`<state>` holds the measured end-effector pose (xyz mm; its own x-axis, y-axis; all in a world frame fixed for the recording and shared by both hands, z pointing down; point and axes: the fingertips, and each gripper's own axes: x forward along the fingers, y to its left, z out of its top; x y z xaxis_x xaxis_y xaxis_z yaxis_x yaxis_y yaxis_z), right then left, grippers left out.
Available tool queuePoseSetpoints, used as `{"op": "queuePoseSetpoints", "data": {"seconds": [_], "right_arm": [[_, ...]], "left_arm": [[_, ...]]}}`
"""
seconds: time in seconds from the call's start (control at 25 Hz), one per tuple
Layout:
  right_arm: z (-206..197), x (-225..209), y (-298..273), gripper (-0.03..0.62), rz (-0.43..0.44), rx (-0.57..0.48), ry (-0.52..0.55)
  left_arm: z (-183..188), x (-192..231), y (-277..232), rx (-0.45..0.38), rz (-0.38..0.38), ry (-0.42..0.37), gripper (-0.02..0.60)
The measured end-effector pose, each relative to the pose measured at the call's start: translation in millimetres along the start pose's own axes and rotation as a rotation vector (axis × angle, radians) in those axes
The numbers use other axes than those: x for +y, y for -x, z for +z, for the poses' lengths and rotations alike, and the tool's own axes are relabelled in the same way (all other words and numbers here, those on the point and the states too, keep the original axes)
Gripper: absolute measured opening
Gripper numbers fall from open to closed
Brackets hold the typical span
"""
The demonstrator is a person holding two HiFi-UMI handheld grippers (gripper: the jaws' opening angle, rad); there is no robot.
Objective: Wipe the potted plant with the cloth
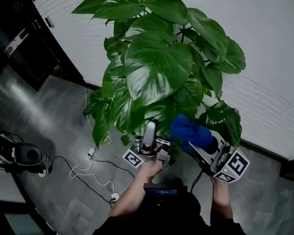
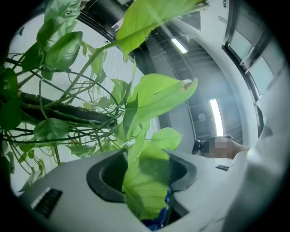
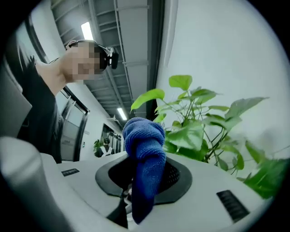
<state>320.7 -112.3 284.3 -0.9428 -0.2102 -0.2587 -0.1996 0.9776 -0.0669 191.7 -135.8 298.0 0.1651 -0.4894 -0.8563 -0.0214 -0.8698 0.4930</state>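
The potted plant (image 1: 155, 65) spreads big green leaves over the middle of the head view, and its pot is hidden. My left gripper (image 1: 150, 125) points up under the foliage, shut on one low leaf (image 2: 145, 181) that fills the gap between its jaws. To the right, my right gripper (image 1: 201, 142) is shut on a bunched blue cloth (image 1: 188, 132). The cloth is held against the lower leaves beside the left gripper. In the right gripper view the blue cloth (image 3: 145, 154) stands up from between the jaws, with plant stems (image 3: 199, 118) behind it.
White cables and a power strip (image 1: 91, 173) trail over the grey floor at lower left. A black device (image 1: 28, 154) sits at the far left. A white wall (image 1: 270, 47) runs behind the plant, with a dark doorway (image 1: 22, 47) at upper left.
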Motion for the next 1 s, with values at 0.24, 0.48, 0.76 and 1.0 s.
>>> {"op": "queuePoseSetpoints", "data": {"seconds": [0.24, 0.48, 0.76, 1.0], "right_arm": [[94, -28, 5, 0.118, -0.239, -0.145, 0.229], [77, -27, -60, 0.120, -0.173, 0.088, 0.377], [-14, -66, -110, 0.120, -0.183, 0.320, 0.241], [-41, -30, -113, 0.120, -0.055, 0.347, 0.107]], "left_arm": [[9, -6, 4, 0.003, -0.001, -0.045, 0.222], [16, -12, 5, -0.015, -0.016, -0.046, 0.222], [13, -19, 3, 0.016, -0.043, -0.039, 0.229], [24, -26, 3, 0.017, -0.065, -0.046, 0.235]]}}
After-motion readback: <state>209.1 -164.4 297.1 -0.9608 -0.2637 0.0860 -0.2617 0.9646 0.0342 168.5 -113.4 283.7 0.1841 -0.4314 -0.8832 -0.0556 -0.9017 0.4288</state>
